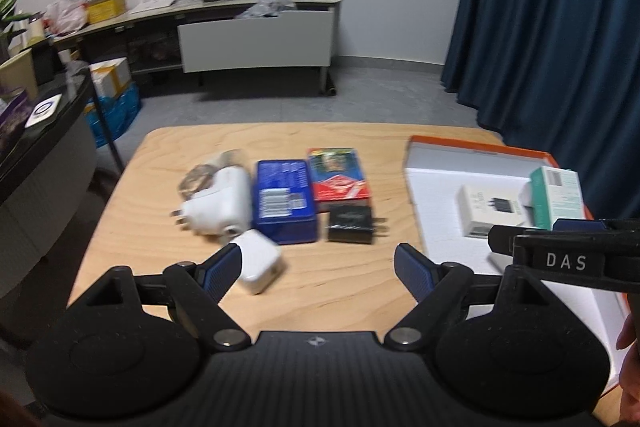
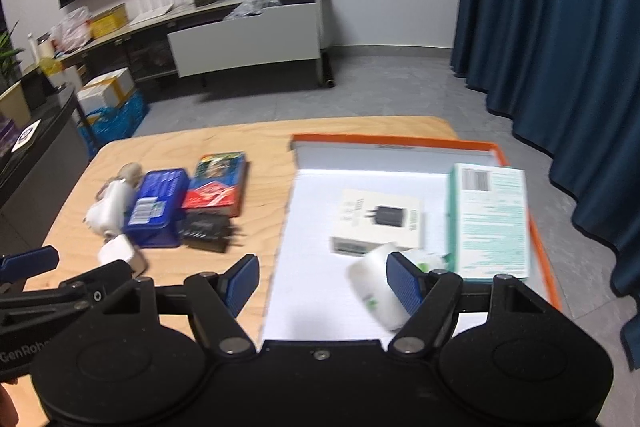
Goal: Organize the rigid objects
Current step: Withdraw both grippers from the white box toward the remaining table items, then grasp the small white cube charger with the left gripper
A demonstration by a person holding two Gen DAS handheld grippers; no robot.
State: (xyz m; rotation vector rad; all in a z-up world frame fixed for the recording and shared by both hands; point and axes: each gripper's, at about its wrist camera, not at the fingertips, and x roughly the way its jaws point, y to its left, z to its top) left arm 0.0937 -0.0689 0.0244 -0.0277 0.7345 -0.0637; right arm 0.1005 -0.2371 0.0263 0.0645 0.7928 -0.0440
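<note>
On the wooden table (image 1: 352,303) lie a white adapter with cable (image 1: 218,205), a small white charger cube (image 1: 258,261), a blue tin (image 1: 285,205), a red and green box (image 1: 338,173) and a black plug (image 1: 352,225). My left gripper (image 1: 318,265) is open above the table's near edge, the white cube by its left finger. The orange-rimmed white tray (image 2: 312,227) holds a white charger box (image 2: 378,221), a teal box (image 2: 490,221) and a white roll (image 2: 374,285). My right gripper (image 2: 322,285) is open over the tray, the roll against its right finger.
The table (image 2: 224,143) ends at a grey floor beyond. A blue curtain (image 1: 560,19) hangs on the right. A dark counter (image 1: 40,131) stands at the left. A long desk (image 1: 256,35) with a plant and clutter stands by the far wall.
</note>
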